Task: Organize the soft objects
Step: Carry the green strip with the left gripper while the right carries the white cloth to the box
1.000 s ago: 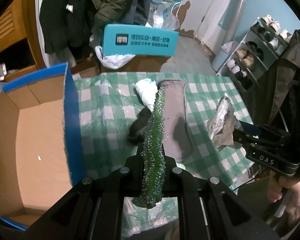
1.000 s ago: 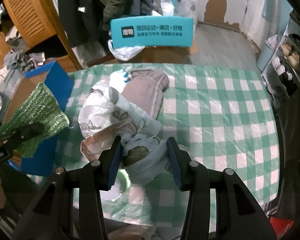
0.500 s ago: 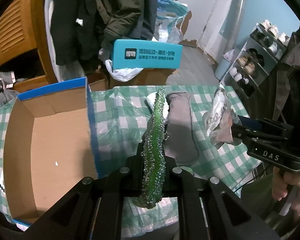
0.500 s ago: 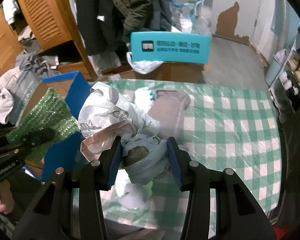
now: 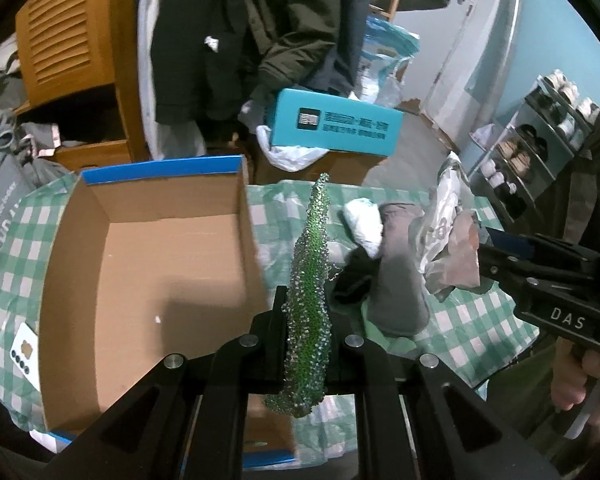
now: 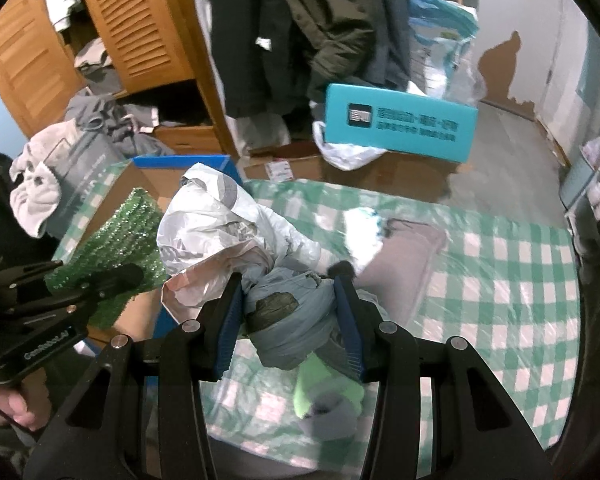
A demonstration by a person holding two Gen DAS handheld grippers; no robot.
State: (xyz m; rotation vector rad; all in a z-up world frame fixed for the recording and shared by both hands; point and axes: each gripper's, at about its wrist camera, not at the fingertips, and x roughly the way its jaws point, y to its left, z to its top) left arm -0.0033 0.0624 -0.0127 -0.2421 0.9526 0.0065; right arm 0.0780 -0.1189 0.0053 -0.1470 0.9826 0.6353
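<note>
My left gripper (image 5: 306, 312) is shut on a glittery green cloth (image 5: 310, 280), held upright above the table beside an open cardboard box with blue edges (image 5: 156, 264). The cloth also shows in the right wrist view (image 6: 120, 240), with the left gripper (image 6: 100, 280) under it. My right gripper (image 6: 288, 300) is shut on a crumpled white and grey plastic bag (image 6: 228, 240), held above the table; it also shows in the left wrist view (image 5: 448, 240). A grey sock (image 5: 400, 272), a white bundle (image 5: 364, 220) and a dark item (image 5: 352, 276) lie on the checked tablecloth (image 6: 500, 280).
A green and grey sock (image 6: 328, 400) lies near the table's front edge. A teal box (image 6: 400, 120) sits on cartons behind the table. Hanging coats (image 6: 320, 20) and a wooden cabinet (image 6: 132, 32) stand behind. A shoe rack (image 5: 540, 140) is at the right.
Both grippers have risen and swung left with their loads. The box now lies more fully under the left gripper's view, and the green cloth sits close to its right wall.
</note>
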